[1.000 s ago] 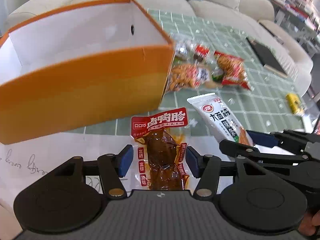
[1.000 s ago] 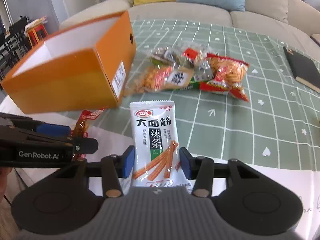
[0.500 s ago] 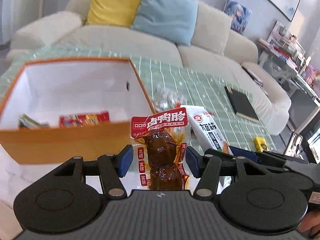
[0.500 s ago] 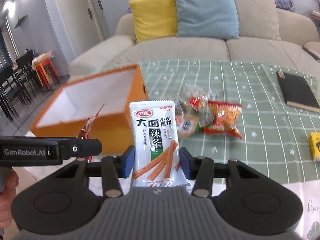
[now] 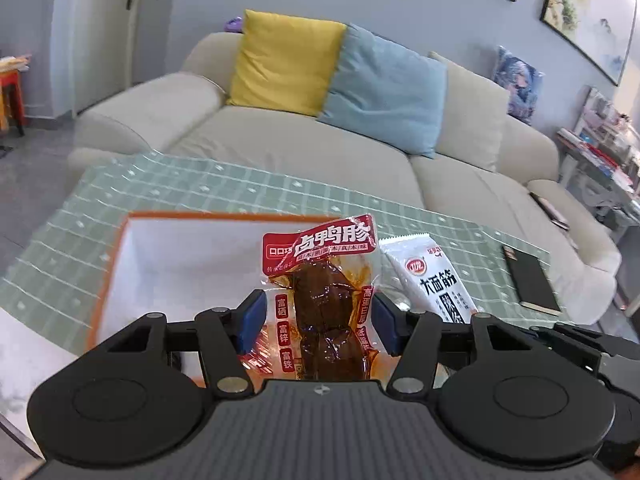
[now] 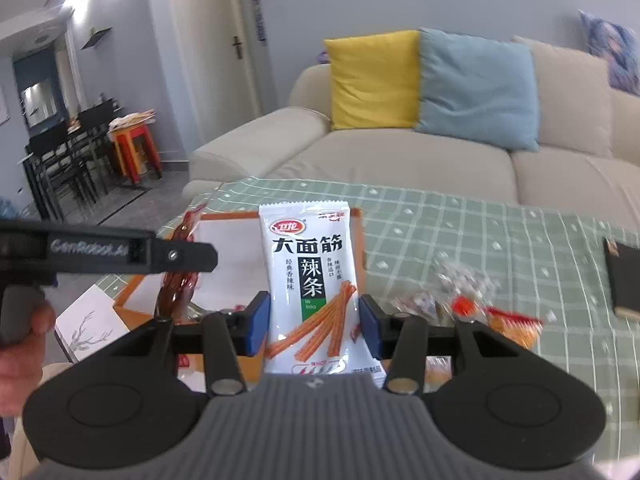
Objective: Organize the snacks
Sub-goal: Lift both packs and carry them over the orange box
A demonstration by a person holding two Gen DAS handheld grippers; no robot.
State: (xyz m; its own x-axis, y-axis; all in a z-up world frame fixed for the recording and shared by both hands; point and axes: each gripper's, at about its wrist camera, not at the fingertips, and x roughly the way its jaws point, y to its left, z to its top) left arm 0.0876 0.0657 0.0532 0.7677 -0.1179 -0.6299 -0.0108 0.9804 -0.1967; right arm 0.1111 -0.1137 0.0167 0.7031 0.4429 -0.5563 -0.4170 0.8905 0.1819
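Snacks are held two at once, one in each tool; the left gripper is closed on a red-topped pouch of dark braised meat, its blue pads pressing both side edges, the pouch standing upright toward twelve o'clock from the jaws; the right gripper is clamped on a white spicy-strip packet the same way, upright, pads against its long edges; both packets hang in the air over the orange box, whose open white inside lies at eleven o'clock of the left tool and behind the white packet in the right view; a few wrappers lie on the box floor, partly hidden by the fingers; at three o'clock of the right gripper a loose pile of snack bags rests on the green checked tablecloth; a black notebook lies at two o'clock of the left tool; a beige sofa with a yellow cushion and a blue cushion stands at twelve; the left tool crosses the right view at nine o'clock, a hand on its grip
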